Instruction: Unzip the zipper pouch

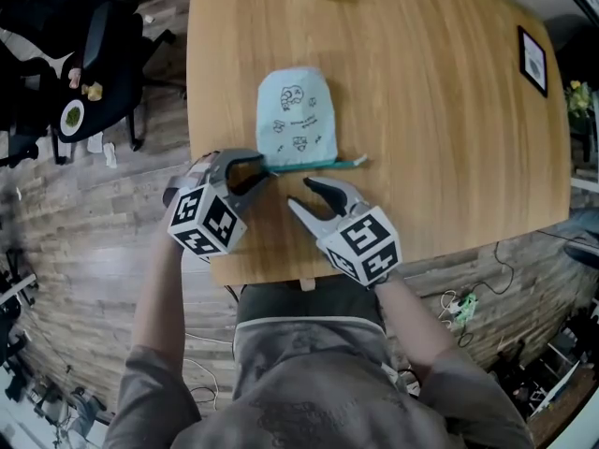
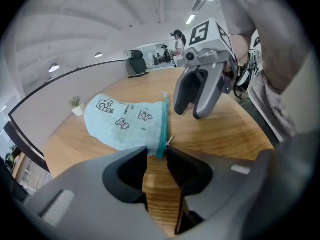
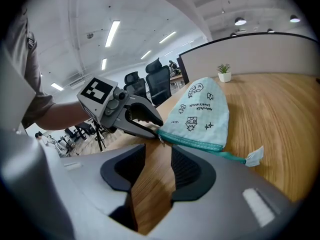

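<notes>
Item: zipper pouch (image 1: 297, 115), pale blue with small printed drawings, lying flat on the wooden table (image 1: 421, 110) just ahead of both grippers, its zipped edge turned toward them. Zipper (image 3: 200, 145): a teal band that runs shut along the whole near edge as far as can be seen, with no gap showing in any view. Slider pull (image 2: 170, 141): a small metal tab at the end of the band nearest the left gripper. Zipper tail (image 3: 254, 156): a loose teal strip with a pale tag, trailing past the pouch's far corner, ahead and to the outer side of the right gripper. Left gripper (image 2: 156, 151): jaws partly spread, bare wood showing between the pads; the corner of the pouch and the end of the teal band sit right at its fingertips, but the pads are not seen pressing on the cloth. Right gripper (image 3: 152, 151): jaws spread wide, only tabletop between them; it sits just beside the left gripper, near the zipped edge but apart from it. Progress, as judged: approach made, both grippers brought low to the zipped edge; no hold taken, nothing unzipped. Outstanding, as judged: pin the pouch corner, pinch the slider pull, draw it along the band toward the tailed end until the mouth opens. Nearly the whole task remains.
</notes>
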{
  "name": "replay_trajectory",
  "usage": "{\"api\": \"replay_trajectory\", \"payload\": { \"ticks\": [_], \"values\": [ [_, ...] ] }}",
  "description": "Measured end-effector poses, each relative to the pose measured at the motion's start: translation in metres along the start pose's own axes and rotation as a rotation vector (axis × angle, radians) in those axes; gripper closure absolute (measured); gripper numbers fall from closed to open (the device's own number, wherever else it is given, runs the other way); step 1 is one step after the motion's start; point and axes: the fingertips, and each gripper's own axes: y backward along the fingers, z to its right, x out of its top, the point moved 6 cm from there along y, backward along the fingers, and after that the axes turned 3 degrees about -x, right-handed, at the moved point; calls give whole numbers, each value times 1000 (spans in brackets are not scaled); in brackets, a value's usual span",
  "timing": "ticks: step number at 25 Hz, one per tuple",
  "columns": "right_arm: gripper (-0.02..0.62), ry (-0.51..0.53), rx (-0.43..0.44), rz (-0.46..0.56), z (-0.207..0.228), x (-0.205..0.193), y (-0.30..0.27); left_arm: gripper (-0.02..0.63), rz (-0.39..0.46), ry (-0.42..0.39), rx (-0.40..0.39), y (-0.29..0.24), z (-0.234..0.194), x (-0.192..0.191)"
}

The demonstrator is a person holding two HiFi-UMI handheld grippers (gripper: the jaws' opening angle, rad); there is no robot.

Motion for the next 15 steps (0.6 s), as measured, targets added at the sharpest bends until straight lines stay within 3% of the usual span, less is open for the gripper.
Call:
{"api": "replay_trajectory", "payload": {
  "ticks": [10, 15],
  "values": [
    [423, 22, 5, -20, 4, 3, -3, 546, 18, 44, -49, -1, 1, -1],
    [423, 3, -10, -4, 7, 5, 2, 552, 56, 142, -49, 3, 3, 5]
  ]
}}
